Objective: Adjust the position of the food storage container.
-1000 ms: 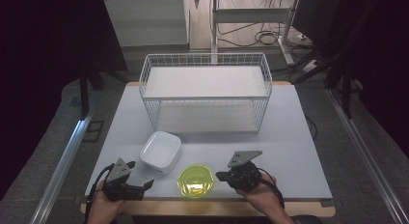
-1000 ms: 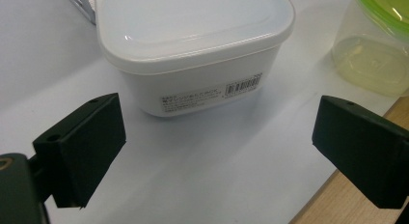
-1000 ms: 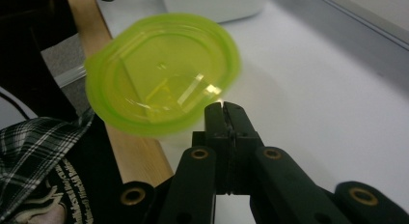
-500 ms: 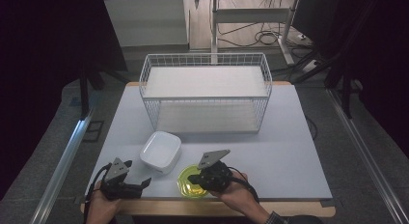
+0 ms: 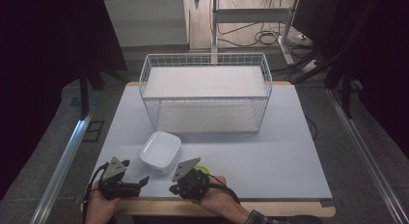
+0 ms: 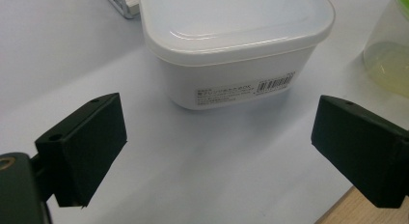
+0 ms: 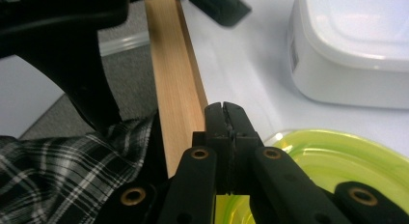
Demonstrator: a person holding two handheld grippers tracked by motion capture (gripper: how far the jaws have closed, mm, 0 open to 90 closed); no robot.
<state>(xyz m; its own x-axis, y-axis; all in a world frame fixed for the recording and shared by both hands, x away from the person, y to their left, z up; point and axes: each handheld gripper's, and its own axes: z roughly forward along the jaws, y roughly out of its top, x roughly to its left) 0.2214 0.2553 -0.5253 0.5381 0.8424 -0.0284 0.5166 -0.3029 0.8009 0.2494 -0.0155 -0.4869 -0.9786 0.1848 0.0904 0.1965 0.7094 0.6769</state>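
Note:
A white rectangular container (image 5: 160,150) sits on the pale table near the front. Beside it is a yellow-green bowl (image 5: 204,169), mostly hidden under my right gripper (image 5: 173,189). That gripper hovers over the bowl's left part and points left, toward the left hand. In the right gripper view the right gripper (image 7: 225,113) is shut with nothing between its jaws, above the bowl (image 7: 333,159), with the container (image 7: 357,50) ahead on the right. My left gripper (image 5: 141,181) rests at the front left. Its jaws stand wide open in the left gripper view, facing the container (image 6: 236,45).
A white wire basket (image 5: 205,91) stands at the back middle of the table. The wooden front edge of the table (image 7: 176,79) runs just past the right jaws. A plaid sleeve (image 7: 72,161) lies near it.
My right gripper has slid left, from the right of the bowl to above it, and now covers most of it. The left gripper and the container have stayed put.

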